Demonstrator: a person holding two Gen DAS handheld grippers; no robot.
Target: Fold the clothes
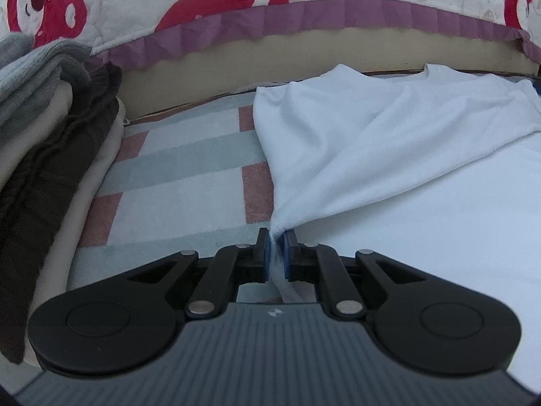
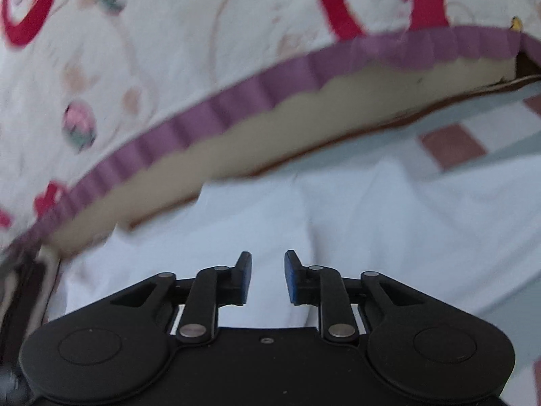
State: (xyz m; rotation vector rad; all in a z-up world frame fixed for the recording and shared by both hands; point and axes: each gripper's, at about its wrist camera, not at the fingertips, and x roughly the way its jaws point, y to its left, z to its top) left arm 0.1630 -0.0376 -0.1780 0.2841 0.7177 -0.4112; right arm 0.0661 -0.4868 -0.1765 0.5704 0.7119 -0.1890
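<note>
Fingers first: my left gripper (image 1: 277,237) is pinched tight on the edge of the white T-shirt (image 1: 389,142), which spreads from frame centre to the upper right over the checked blanket (image 1: 175,169). My right gripper (image 2: 268,264) stands partly parted above the same shirt — nothing between its pads. Folded clothes (image 1: 50,118) are piled at far left; a cartoon-print quilt (image 1: 203,0) spans the top.

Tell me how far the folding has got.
Done: a stack of folded clothes sits at the left. In hand: the left tool pinches the white T-shirt edge, one side lifted; the right tool hovers open. Left: finishing this shirt's folds.
</note>
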